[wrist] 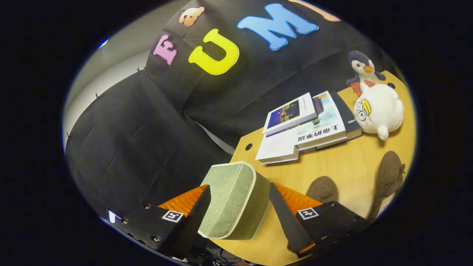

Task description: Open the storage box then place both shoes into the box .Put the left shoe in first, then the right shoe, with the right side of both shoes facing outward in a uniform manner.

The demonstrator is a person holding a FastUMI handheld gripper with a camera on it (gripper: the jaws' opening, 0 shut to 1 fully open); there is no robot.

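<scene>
A green fabric storage box point(231, 195) with pale piping sits at the near corner of the wooden table point(343, 162). It is tilted in my view and lies between my fingers. My gripper point(240, 188) is shut on it, one finger point(199, 210) against its left face and the other against its right side. Two brown fuzzy shoes lie on the table to the right of the fingers. The nearer shoe point(322, 189) is just beyond the right finger and the other shoe point(388, 179) lies farther right. I cannot tell whether the box's lid is open.
A stack of books point(306, 127) lies farther back on the table. A white plush toy point(378, 111) and a penguin plush point(361, 68) sit behind the shoes. The black cloth wall point(147, 122) hangs close on the left, past the table edge.
</scene>
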